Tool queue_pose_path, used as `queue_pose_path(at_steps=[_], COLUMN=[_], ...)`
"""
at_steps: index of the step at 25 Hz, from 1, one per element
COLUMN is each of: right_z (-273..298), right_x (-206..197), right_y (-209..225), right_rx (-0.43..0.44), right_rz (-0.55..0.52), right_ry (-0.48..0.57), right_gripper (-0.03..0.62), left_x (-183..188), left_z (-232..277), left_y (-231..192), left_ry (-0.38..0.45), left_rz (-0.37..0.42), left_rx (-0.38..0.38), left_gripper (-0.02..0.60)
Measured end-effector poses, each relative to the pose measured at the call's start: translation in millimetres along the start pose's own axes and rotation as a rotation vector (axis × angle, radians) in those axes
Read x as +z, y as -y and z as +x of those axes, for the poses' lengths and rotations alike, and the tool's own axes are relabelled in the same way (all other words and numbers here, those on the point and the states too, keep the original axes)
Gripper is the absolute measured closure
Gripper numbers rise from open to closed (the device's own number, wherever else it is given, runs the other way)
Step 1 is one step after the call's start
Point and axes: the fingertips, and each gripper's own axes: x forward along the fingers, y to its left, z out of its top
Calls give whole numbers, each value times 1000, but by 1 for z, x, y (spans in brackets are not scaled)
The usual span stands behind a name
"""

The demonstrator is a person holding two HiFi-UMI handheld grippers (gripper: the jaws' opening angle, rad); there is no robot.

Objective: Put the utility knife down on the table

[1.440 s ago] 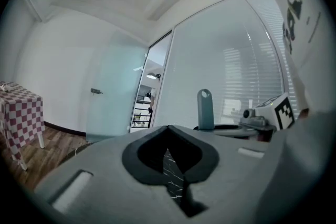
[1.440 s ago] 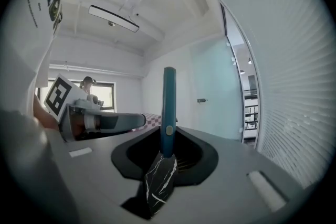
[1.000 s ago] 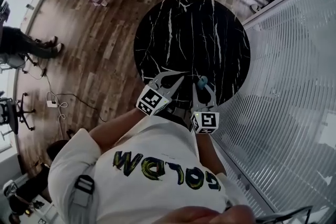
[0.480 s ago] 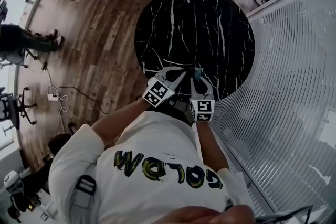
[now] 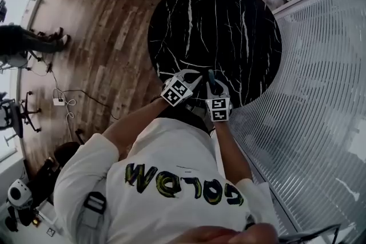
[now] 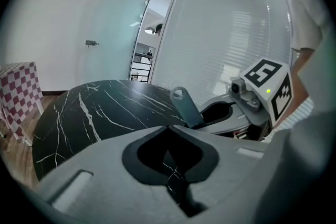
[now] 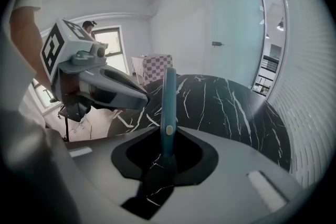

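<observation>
Right gripper (image 7: 167,136) around utility knife (image 7: 169,93)

The utility knife (image 7: 168,105) stands between the right gripper's (image 5: 212,84) jaws, above the table (image 5: 229,14). The left gripper (image 5: 195,75) lies just to its left.

Office-type room: rolling office chair (image 5: 12,118), floor power strip (image 5: 56,102) with cables, frosted glass door (image 6: 113,34), slatted partition (image 5: 320,94), round marble counter (image 5: 229,14).
</observation>
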Motion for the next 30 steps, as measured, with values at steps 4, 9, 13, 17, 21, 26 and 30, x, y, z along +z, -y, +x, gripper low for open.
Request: queue_pose_path(at_steps=[4, 9, 13, 17, 21, 26, 30], right_z=[14, 35, 46, 54, 59, 64, 65], right_x=[-11, -30, -47, -64, -78, -90, -97], right_y=[-5, -7, -5, -2, 2, 4, 3], right_rx=[23, 51, 69, 94, 101, 108, 112], right_rz=[-41, -65, -73, -77, -99, -120, -132], right_ry=[-89, -199, -281, -372, -439, -490, -521], right_gripper=[525, 525, 525, 525, 525, 525, 525], left_x=[-21, -42, -55, -68, -81, -94, -102], left_z=[10, 24, 32, 37, 43, 51, 58], left_y=[-6, -16, -18, -20, -24, -26, -26], left_ry=[-61, -118, -155, -199, -234, -277, -303], left_rz=[-10, -4, 17, 10, 2, -1, 1], left_rx=[-7, -1, -17, -19, -19, -24, -26], left_gripper=[580, 580, 580, 580, 580, 580, 580])
